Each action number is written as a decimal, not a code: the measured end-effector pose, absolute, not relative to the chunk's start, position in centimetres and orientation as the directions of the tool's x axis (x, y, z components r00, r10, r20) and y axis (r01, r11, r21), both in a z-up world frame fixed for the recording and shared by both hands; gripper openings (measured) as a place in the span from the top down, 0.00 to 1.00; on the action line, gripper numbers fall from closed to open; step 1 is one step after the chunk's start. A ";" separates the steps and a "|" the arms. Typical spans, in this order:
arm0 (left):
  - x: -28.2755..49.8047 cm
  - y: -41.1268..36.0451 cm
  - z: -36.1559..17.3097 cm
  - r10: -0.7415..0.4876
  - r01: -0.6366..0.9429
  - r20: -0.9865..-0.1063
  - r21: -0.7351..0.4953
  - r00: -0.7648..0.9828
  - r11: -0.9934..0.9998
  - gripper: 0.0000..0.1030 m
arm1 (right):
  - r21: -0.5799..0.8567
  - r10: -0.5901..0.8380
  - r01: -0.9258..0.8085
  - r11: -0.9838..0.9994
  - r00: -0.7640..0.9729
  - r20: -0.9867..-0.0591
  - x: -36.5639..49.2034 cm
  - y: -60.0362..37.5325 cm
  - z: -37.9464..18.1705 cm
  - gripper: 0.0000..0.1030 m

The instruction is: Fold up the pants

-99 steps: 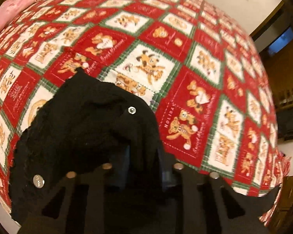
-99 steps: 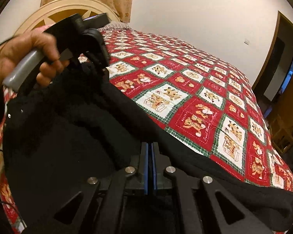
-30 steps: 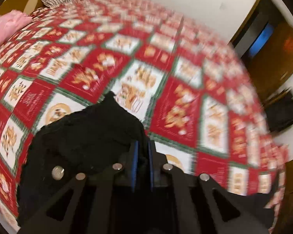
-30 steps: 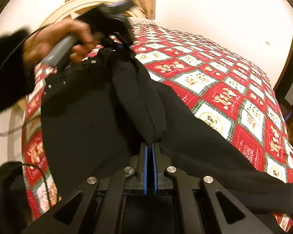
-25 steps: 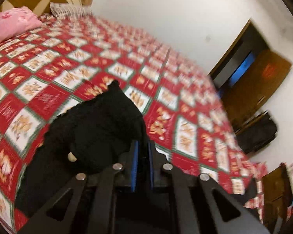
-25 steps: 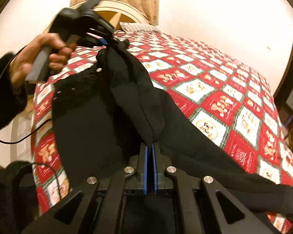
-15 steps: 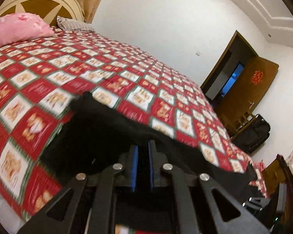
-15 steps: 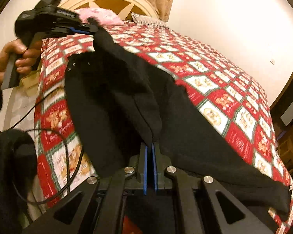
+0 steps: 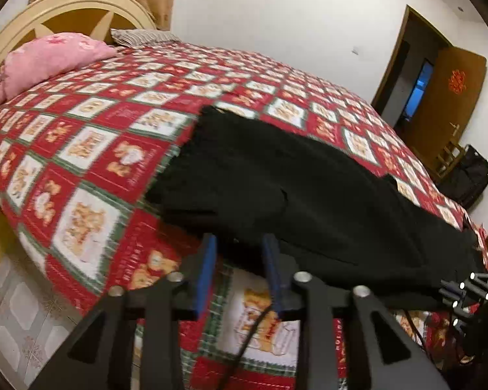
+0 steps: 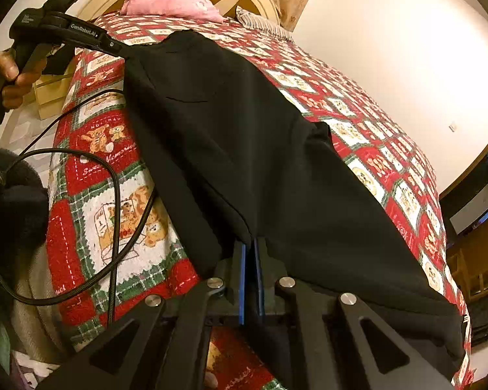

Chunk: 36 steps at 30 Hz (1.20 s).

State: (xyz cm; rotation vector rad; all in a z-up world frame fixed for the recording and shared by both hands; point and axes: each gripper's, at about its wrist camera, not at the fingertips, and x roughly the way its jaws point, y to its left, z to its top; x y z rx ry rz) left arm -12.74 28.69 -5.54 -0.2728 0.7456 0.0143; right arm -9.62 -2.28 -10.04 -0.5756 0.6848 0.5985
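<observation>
The main risk was the right gripper (image 10: 250, 260): its blue pads sat nearly closed on a fold of the pants (image 10: 260, 162) at the near edge, and any tug toward 6 o'clock could have dragged the cloth off the bed (image 9: 91, 149) or undone the lay. The left gripper (image 9: 239, 260) had its fingers spread apart, empty, with the waist end just ahead of them at 12 o'clock, so that end had nothing holding it and could have slid or bunched. A black cable (image 10: 114, 175) looped over the quilt at 9 o'clock might have snagged. The pants were black, soft and matte, lying long across the red patchwork bed, one leg apparently over the other, legs running off toward 4 o'clock in the left view, with a slight ridge along the middle
</observation>
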 end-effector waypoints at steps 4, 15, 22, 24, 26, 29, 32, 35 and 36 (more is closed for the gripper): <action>-12.2 29.2 -5.1 -0.057 -0.147 -0.670 -0.244 0.740 0.959 0.53 | -0.236 0.310 -0.648 0.724 0.611 -0.729 -9.1 -2.7 -9.8 0.84; -13.5 29.8 -6.5 -0.121 -0.179 -0.687 -0.349 0.716 0.920 0.35 | 0.090 0.530 -0.648 0.757 0.527 -0.665 -7.2 -5.2 -4.9 0.47; -10.2 30.4 -7.6 -0.167 -0.227 -0.704 -0.430 0.690 0.874 0.34 | 0.047 0.559 -0.730 0.681 0.478 -0.677 -7.4 -0.8 -5.5 0.47; -9.7 31.2 -8.3 -0.210 -0.254 -0.693 -0.504 0.690 0.826 0.34 | 0.030 0.552 -0.749 0.662 0.461 -0.695 -7.4 0.0 -6.1 0.47; -9.3 31.8 -9.1 -0.257 -0.279 -0.676 -0.577 0.691 0.768 0.40 | 0.010 0.532 -0.767 0.642 0.436 -0.726 -7.5 0.8 -7.0 0.47; -8.9 31.9 -8.9 -0.246 -0.298 -0.671 -0.587 0.700 0.752 0.62 | -0.045 0.480 -0.782 0.622 0.425 -0.768 -7.4 1.7 -8.7 0.57; -8.2 31.2 -8.1 -0.212 -0.294 -0.698 -0.529 0.684 0.796 0.77 | -0.065 0.471 -0.790 0.610 0.427 -0.772 -7.3 2.1 -9.3 0.77; -8.0 30.9 -6.9 -0.196 -0.281 -0.712 -0.493 0.674 0.824 0.78 | -0.025 0.496 -0.792 0.611 0.407 -0.767 -7.1 1.8 -8.5 0.88; -7.9 30.6 -6.5 -0.180 -0.275 -0.729 -0.458 0.661 0.845 0.78 | -0.017 0.504 -0.789 0.614 0.408 -0.761 -7.0 1.6 -8.2 0.89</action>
